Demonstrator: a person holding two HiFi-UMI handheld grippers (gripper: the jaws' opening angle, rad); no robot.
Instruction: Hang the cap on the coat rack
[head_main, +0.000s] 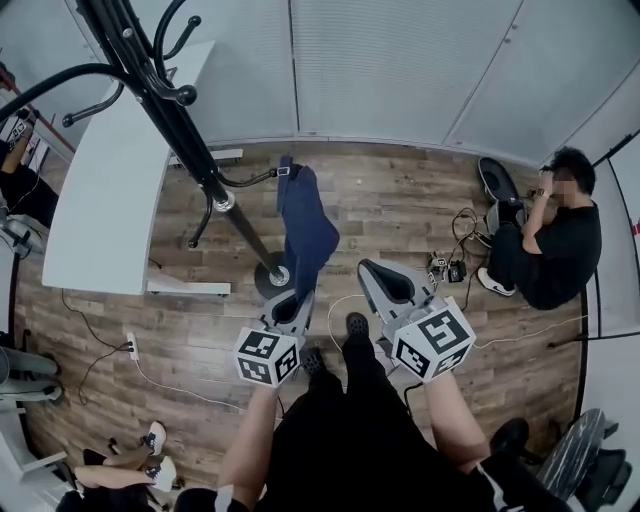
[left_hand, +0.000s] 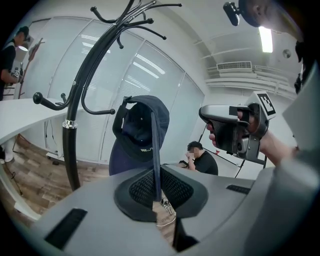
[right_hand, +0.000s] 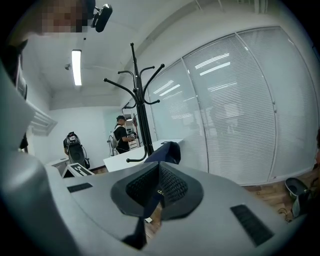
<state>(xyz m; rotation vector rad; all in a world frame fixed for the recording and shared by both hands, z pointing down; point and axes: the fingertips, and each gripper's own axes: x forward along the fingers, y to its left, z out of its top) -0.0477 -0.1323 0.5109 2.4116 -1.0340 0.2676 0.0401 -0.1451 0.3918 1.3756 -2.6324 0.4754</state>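
Observation:
A navy cap (head_main: 305, 225) hangs in the air beside the lower pole of the black coat rack (head_main: 190, 130). My left gripper (head_main: 292, 300) is shut on the cap's brim. In the left gripper view the cap (left_hand: 142, 130) hangs straight ahead with its brim edge-on between the jaws (left_hand: 156, 175), and the rack (left_hand: 75, 125) stands just to its left, hooks high above. My right gripper (head_main: 372, 272) floats to the right of the cap, apart from it, jaws together and empty. In its own view the cap (right_hand: 167, 151) shows beyond the jaws (right_hand: 159, 172), with the rack (right_hand: 140, 110) behind.
The rack's round base (head_main: 275, 275) stands on the wood floor near my feet. A white table (head_main: 110, 200) lies to the left. A person (head_main: 555, 235) sits on the floor at the right beside cables (head_main: 450, 265). A blind-covered wall runs along the back.

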